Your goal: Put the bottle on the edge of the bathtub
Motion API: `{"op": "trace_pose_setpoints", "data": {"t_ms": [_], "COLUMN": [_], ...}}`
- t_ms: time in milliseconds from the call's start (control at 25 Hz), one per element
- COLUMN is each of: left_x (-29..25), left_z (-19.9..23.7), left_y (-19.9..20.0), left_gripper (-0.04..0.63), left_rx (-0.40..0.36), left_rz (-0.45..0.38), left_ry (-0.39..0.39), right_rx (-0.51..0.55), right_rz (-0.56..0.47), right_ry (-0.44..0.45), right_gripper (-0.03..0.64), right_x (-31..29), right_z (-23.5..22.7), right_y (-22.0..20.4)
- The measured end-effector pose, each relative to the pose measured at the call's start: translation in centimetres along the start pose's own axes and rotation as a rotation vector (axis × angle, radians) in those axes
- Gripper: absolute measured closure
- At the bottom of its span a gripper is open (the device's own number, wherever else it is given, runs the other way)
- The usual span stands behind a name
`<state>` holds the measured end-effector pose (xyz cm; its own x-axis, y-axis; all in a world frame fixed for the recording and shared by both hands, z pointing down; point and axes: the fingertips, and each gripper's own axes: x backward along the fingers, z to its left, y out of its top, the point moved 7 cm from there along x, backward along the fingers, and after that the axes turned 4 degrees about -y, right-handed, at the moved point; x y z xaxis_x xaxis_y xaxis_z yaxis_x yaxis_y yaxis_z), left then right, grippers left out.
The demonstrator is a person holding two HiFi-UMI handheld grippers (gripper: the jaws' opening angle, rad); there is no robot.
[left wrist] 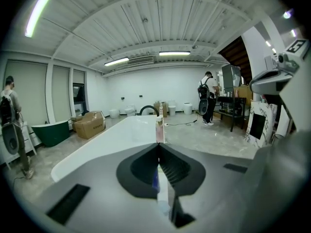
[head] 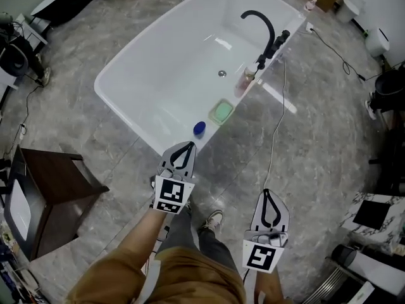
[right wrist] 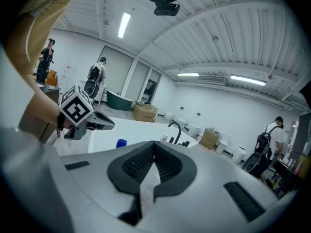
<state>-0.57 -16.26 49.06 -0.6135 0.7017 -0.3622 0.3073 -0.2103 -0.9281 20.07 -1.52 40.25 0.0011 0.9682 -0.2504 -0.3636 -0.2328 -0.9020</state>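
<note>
On near rim of white bathtub: small blue-capped bottle, perhaps. Near bathtub, left gripper closed, empty; right gripper closed too.

Small blue bottle is noted standing upright on the near long rim of the white bathtub.

Person's wearing a mustard-brown top, dark grey trousers and a pale trainer. Grey plastic left tongs and right tongs, black-lined jaws, black-and-white marker cubes on each.
</note>
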Motion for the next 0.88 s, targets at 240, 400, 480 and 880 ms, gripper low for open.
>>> {"op": "trace_pose_setpoints", "data": {"t_ms": [240, 400, 480, 880], "left_x": [2.6, 5.2, 6.4, 13.1], "left_z": [-1.5, -2.6, -3.0, -4.7], "left_y": [3.6, 6.7, 8.1, 13.3], "left_gripper": [0.588, 0.589, 0.588, 0.589], "left_rx": [-0.013, -0.031, -0.049, -0.072], "left_rz": [-0.03, -0.075, -0.098, -0.178], "left_ry": [0.001, -0.003, -0.006, 0.024], "right_rx": [0.055, 0.051, 0.056, 0.008], "right_rz": [-0.006, -0.046, -0.048, -0.141], "right_ry": [0.02, 0.014, 0.015, 0.082], "right_gripper": [0.614, 0.614, 0.614, 0.614], "right_x": [1.6, 2.5, 2.8, 3.7], "right_z": [-1.6, -3.0, -3.5, -3.9], "right_y": [1.2, 2.3, 2.6, 5.9]}}
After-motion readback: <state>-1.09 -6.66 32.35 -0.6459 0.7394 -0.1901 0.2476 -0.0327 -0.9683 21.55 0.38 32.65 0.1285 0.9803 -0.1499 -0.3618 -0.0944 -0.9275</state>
